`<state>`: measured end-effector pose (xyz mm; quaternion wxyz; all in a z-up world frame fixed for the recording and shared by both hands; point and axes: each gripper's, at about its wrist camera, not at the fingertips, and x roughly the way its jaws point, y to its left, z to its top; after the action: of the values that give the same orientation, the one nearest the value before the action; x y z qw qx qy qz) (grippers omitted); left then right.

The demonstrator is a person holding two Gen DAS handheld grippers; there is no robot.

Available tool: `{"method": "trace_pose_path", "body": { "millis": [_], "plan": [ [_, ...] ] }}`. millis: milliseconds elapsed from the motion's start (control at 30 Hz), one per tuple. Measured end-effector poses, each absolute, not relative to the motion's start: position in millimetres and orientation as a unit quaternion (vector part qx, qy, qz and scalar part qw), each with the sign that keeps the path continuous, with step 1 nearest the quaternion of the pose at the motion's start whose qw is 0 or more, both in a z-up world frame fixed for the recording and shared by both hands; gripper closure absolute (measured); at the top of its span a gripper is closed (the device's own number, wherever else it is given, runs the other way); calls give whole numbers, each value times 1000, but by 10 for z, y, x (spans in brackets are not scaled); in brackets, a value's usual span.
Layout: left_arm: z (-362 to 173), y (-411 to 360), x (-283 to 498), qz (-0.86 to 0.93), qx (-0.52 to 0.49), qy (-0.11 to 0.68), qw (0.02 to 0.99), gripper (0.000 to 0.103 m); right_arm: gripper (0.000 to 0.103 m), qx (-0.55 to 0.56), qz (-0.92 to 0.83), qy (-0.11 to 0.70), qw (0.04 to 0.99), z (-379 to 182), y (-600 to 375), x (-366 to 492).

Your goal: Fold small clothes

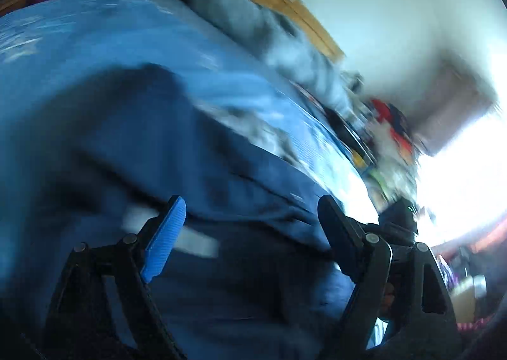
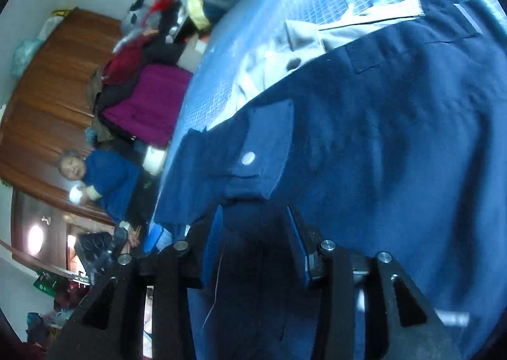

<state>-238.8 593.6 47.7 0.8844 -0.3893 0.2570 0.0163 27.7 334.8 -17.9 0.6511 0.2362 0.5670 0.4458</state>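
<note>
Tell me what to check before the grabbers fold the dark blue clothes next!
1. Left gripper open with nothing between its pads: ok.
2. Right gripper gripping the dark blue garment: ok, cloth sits bunched between its fingers.
3. Garment lying flat on the light blue bedsheet: not ok, its edge is rumpled and a pale lining is turned out.
4. White button flap visible: ok.
5. Left wrist view sharp enough to aim: not ok, blurred.
6. Clutter pile clear of the garment: ok.
</note>
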Motion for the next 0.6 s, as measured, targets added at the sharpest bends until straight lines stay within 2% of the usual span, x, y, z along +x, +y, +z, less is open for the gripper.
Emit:
{"method": "trace_pose_path", "body": {
  "millis": [167,267,333,367,433,600],
  "plan": [
    [250,6209,-2699,96,-419,252,867,20,61,224,439,591,639,-377,3764,479],
    [178,6221,-2722,114,-427,254,860,20,59,217,443,591,639,-393,3997,530],
    [120,6295,-2719,120,-440,253,853,21,68,222,448,591,633,-415,4118,559],
    [114,6323,-2721,122,-447,248,851,21,90,223,448,588,635,-394,4139,575],
    [137,6388,-2725,124,-453,241,849,22,96,236,455,571,641,-290,4070,583],
    [145,6406,-2766,126,-451,232,853,22,96,236,463,504,690,202,3478,513]
  ]
}}
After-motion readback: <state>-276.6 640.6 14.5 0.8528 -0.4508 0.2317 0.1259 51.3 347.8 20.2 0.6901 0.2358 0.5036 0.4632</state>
